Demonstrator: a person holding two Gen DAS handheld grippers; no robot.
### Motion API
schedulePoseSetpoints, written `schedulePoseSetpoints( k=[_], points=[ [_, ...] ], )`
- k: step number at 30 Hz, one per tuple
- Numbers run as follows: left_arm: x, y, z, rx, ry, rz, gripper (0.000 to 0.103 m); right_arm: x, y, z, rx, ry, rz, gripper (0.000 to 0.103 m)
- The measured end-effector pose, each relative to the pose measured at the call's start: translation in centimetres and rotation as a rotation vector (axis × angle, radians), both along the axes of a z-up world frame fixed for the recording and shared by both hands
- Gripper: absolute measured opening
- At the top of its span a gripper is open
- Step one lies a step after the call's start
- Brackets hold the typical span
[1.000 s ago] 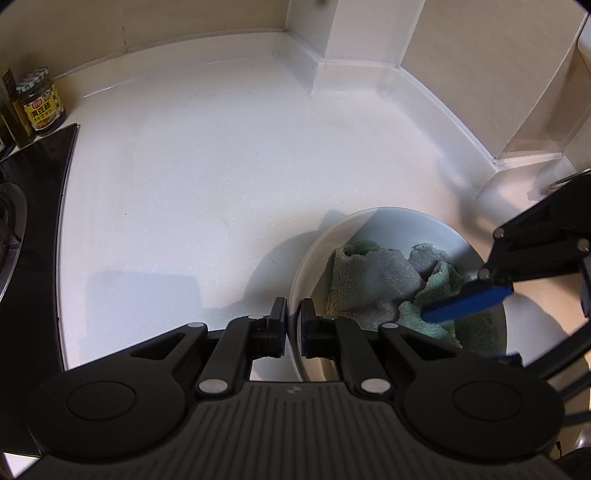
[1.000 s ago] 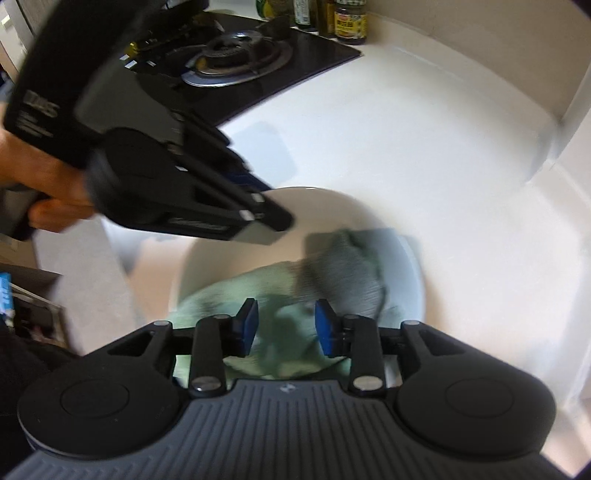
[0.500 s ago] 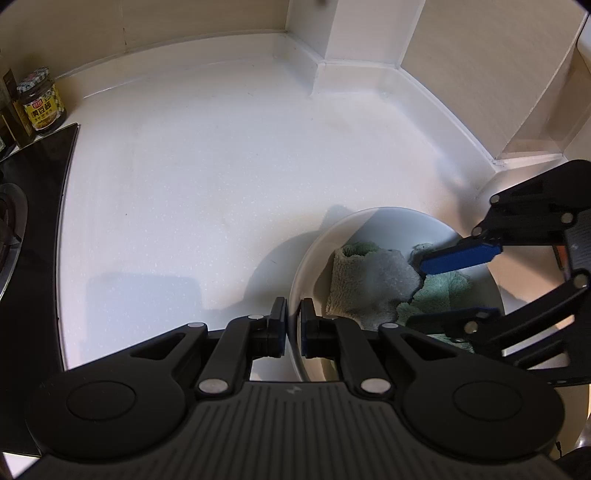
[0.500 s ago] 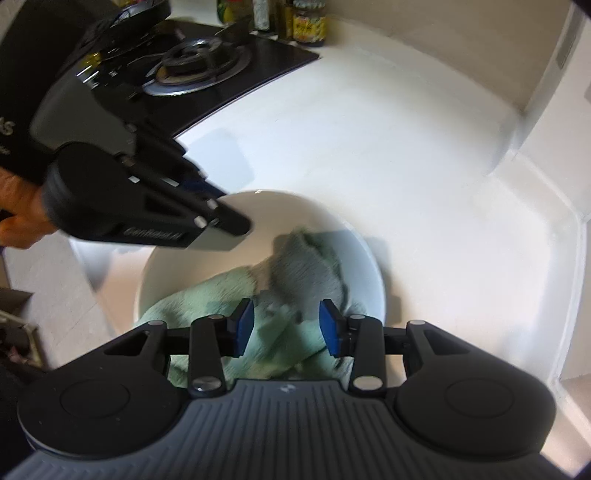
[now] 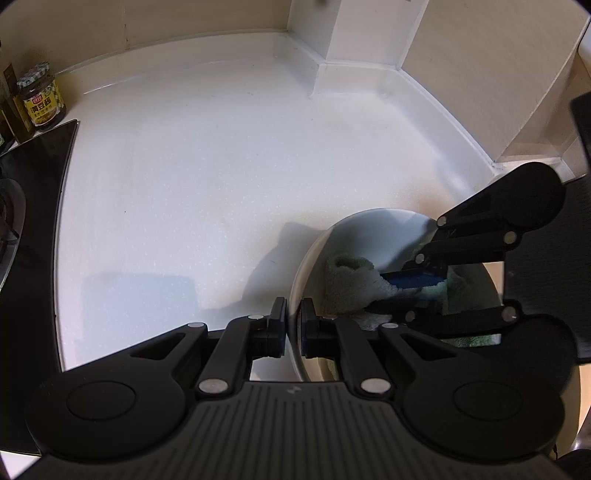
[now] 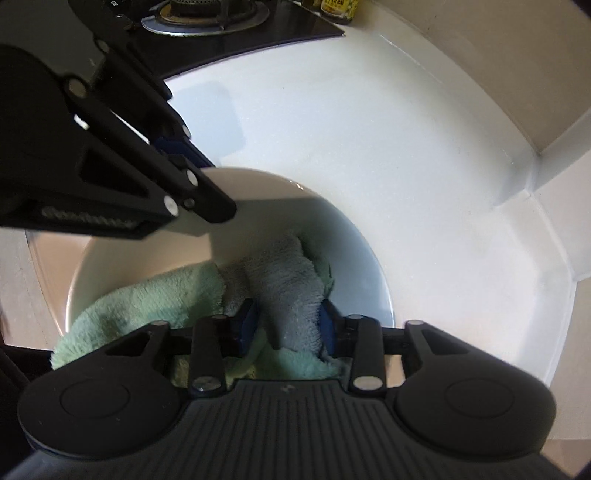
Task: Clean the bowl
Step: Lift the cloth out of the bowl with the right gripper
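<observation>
We are clamping the left gripper on the near rim of the bowl, while the right gripper, which was hovering open above the bowl a second ago, is now lowering into it and closing its jaws around a raised fold of the green cloth. This is giving us the grip needed to begin wiping. The bowl is resting on the white countertop, with the hob beyond it and tiled walls enclosing the corner.
</observation>
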State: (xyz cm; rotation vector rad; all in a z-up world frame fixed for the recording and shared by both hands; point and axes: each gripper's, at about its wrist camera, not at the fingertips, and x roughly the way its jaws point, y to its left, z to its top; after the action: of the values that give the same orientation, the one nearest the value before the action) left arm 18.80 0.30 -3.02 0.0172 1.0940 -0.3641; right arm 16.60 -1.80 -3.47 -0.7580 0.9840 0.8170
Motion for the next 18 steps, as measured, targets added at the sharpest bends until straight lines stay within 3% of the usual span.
schedulePoseSetpoints(
  k=[8,12,15,18],
  points=[
    [-0.3,0.8,0.1,0.004,-0.006,-0.029,0.004,-0.6,-4.5,4.7,0.232,0.017,-0.078,0.007],
    [-0.4,1.7,0.0,0.004,-0.007,-0.050,0.004,-0.8,-9.4,8.2,0.392,-0.028,-0.215,0.008],
    [-0.4,1.7,-0.1,0.006,-0.008,-0.052,0.004,-0.7,-13.0,8.9,0.471,-0.026,-0.333,0.008],
    [-0.4,1.8,-0.1,0.007,-0.006,-0.053,0.004,-0.6,-15.4,7.9,0.459,-0.012,-0.430,0.008]
  ],
)
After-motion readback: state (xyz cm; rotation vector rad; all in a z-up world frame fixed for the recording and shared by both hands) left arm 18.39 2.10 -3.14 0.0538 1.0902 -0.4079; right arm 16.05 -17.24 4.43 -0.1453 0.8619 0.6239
